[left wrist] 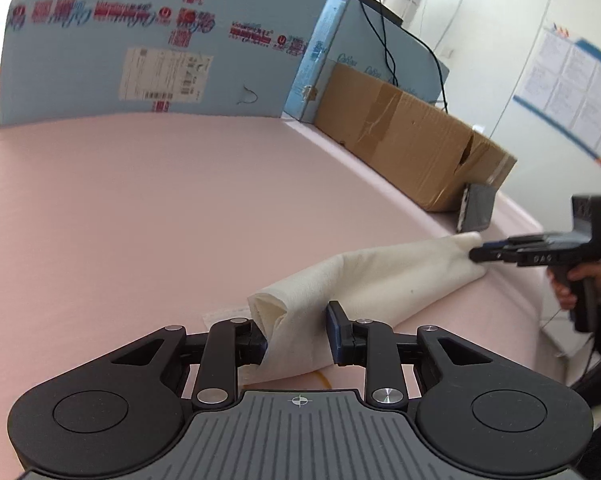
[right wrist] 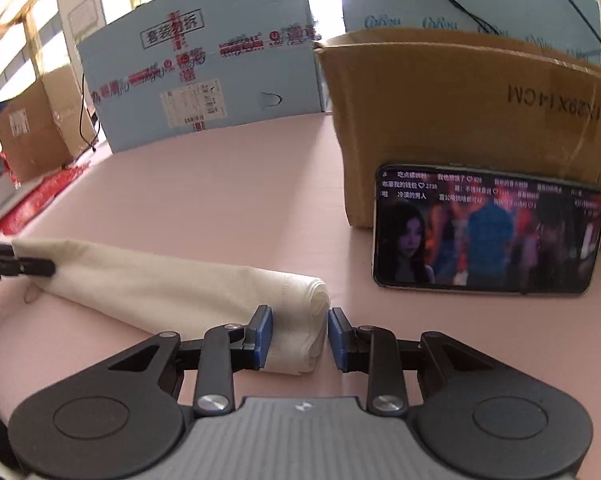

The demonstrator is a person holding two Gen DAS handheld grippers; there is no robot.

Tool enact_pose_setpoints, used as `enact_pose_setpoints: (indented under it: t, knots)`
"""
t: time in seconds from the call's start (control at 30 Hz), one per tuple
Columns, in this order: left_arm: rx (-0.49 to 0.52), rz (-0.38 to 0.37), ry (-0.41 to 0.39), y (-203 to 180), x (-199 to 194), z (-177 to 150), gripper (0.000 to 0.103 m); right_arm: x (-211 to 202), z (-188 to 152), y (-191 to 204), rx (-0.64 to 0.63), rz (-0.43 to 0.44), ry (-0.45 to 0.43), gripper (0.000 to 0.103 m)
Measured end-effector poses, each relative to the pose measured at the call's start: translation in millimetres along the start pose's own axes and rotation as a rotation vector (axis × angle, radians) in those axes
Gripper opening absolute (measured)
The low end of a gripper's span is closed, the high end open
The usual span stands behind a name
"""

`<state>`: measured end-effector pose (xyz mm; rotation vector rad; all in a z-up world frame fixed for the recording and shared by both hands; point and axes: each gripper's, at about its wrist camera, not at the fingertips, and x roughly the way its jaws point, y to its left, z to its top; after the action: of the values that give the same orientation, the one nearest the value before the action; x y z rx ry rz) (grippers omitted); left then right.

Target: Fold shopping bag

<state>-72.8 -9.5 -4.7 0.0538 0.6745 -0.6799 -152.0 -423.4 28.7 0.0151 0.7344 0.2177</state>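
Note:
The shopping bag (left wrist: 364, 276) is cream cloth, rolled into a long strip that lies on the pink table (left wrist: 140, 220). In the left wrist view its near end sits between the jaws of my left gripper (left wrist: 298, 336). The left pad is hidden behind the cloth and the blue face of the right pad shows bare, so the jaws stand open. My right gripper (left wrist: 478, 254) is at the far end. In the right wrist view the bag (right wrist: 172, 280) has its rolled end between the jaws of my right gripper (right wrist: 299, 336). That end touches the left pad, with a thin gap at the right pad. My left gripper (right wrist: 40, 268) shows at the far left.
A tall blue printed carton (left wrist: 140, 40) stands at the back of the table. A brown cardboard box (left wrist: 412, 144) stands along the side, with a phone (right wrist: 488, 232) leaning against it and playing video. A person's hand (left wrist: 564, 288) holds the right gripper's handle. Black cables (left wrist: 384, 40) hang behind.

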Motion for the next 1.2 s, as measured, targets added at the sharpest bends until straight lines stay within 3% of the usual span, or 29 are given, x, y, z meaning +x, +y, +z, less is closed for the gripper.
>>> enact_pose_setpoints:
  t: [0.03, 0.07, 0.1, 0.17, 0.27, 0.4, 0.47, 0.53, 0.57, 0.6, 0.77, 0.93, 1.1, 1.2]
  knots:
    - [0.069, 0.084, 0.002, -11, -2, -2, 0.049, 1, -4, 6, -0.037, -0.025, -0.011, 0.032]
    - [0.112, 0.164, -0.001, -18, -5, -3, 0.066, 2, -7, 10, -0.065, -0.041, -0.022, 0.032]
    - [0.128, 0.216, -0.014, -20, -10, -4, 0.071, 2, -10, 14, -0.092, -0.056, -0.034, 0.032]
    - [0.131, 0.282, -0.056, -24, -22, -2, 0.072, 3, -14, 18, -0.12, -0.069, -0.052, 0.032]
    - [0.197, 0.367, -0.201, -47, -41, 7, 0.087, 3, -18, 22, -0.159, -0.08, -0.073, 0.032]
    - [0.201, 0.317, -0.325, -78, -32, 23, 0.087, 1, -22, 24, -0.184, -0.079, -0.096, 0.033]
    - [0.225, 0.278, -0.307, -96, -10, 27, 0.083, -1, -25, 23, -0.184, -0.076, -0.106, 0.033]
    - [0.253, 0.228, -0.259, -107, 10, 28, 0.062, -2, -26, 23, -0.183, -0.074, -0.116, 0.033]
    - [0.257, 0.204, -0.22, -111, 22, 30, 0.044, -2, -27, 23, -0.184, -0.072, -0.121, 0.033]
    - [0.272, 0.203, -0.188, -116, 33, 30, 0.035, -1, -27, 23, -0.181, -0.067, -0.125, 0.034]
    - [0.355, 0.236, -0.059, -127, 62, 19, 0.033, 2, -33, 12, -0.128, -0.03, -0.137, 0.036]
    - [0.397, 0.258, -0.05, -131, 64, 9, 0.033, 9, -50, -9, 0.0, -0.006, -0.139, 0.048]
    - [0.382, 0.251, -0.055, -128, 63, 9, 0.036, -10, -77, -41, 0.23, -0.005, -0.187, 0.05]
    - [0.354, 0.252, -0.057, -125, 62, 10, 0.043, -29, -85, -56, 0.424, 0.128, -0.219, 0.053]
